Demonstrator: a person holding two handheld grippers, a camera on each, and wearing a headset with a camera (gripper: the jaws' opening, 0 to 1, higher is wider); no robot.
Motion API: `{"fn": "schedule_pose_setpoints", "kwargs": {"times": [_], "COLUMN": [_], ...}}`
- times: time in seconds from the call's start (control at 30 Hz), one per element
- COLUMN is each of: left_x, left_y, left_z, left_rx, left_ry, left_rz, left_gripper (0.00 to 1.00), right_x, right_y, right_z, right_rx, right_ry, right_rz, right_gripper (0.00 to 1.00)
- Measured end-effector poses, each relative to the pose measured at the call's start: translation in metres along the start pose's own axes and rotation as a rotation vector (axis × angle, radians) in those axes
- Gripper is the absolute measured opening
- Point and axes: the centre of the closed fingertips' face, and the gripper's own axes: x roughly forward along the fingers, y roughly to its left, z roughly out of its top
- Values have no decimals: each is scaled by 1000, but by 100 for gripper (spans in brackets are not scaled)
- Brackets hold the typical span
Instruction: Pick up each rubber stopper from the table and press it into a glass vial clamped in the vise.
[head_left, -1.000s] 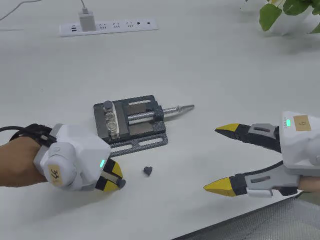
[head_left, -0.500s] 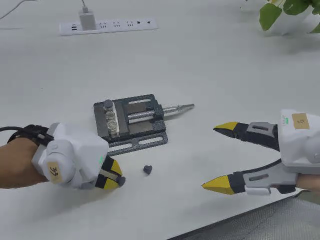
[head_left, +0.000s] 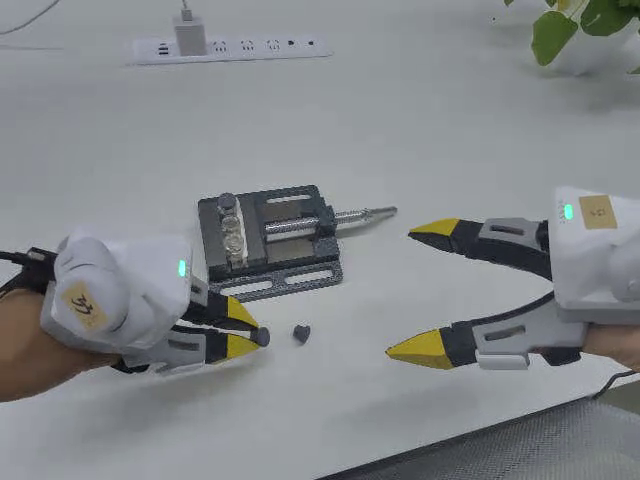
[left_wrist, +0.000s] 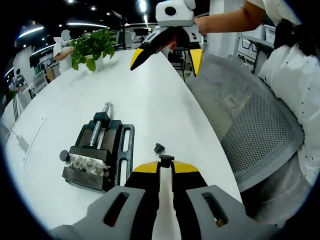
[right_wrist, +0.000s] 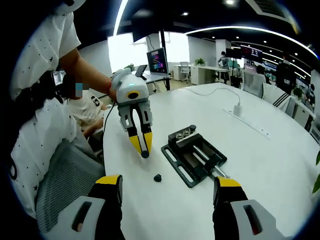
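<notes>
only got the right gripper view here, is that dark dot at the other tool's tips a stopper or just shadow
observer: a stopper. the left gripper view shows the left tool shut on a rubber stopper, pinched between its yellow tips.
operator: ok and the vials in the vise, any plugged
observer: one. in the head view the vial at the end of the row away from the person carries a dark fitted stopper. the glass vials next to it in the vise look open.
</notes>
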Motion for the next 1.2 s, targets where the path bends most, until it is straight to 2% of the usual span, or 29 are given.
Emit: {"fn": "schedule_pose_setpoints", "kwargs": {"times": [0.1,0.27,0.3,0.37,0.43,0.53,0.63,0.7,0.9,0.97,1.2], "left_x": [-10,-26,-30,-37,-41,-49,-54,-57,-65,-69,-75], "left_y": [3,4,4,3,2,-1,-3,-4,-4,-3,-1], "left_z": [14,34,41,47,53,62,70,75,86,88,89], "left_rx": [-79,-181,-191,-223,-228,-276,-295,-310,-309,-320,-333], "left_ry": [-66,-154,-183,-207,-225,-258,-286,-300,-334,-347,-370], "left_rz": [48,103,111,125,133,143,152,153,172,174,186], "left_gripper": [5,5,4,4,4,4,4,4,4,4,4], "right_x": [5,13,15,18,21,26,31,34,41,42,44], "right_y": [1,3,5,8,11,18,26,33,39,42,45], "right_z": [19,46,54,64,70,81,91,95,96,95,96], "right_rx": [-23,-62,-75,-90,-108,-155,-177,-194,-271,-273,-307], "right_ry": [-19,-37,-44,-46,-31,-2,9,31,93,112,151], "right_rz": [28,71,88,117,149,202,252,301,376,418,457], "right_gripper": [70,67,66,64,59,55,50,44,28,22,14]}}
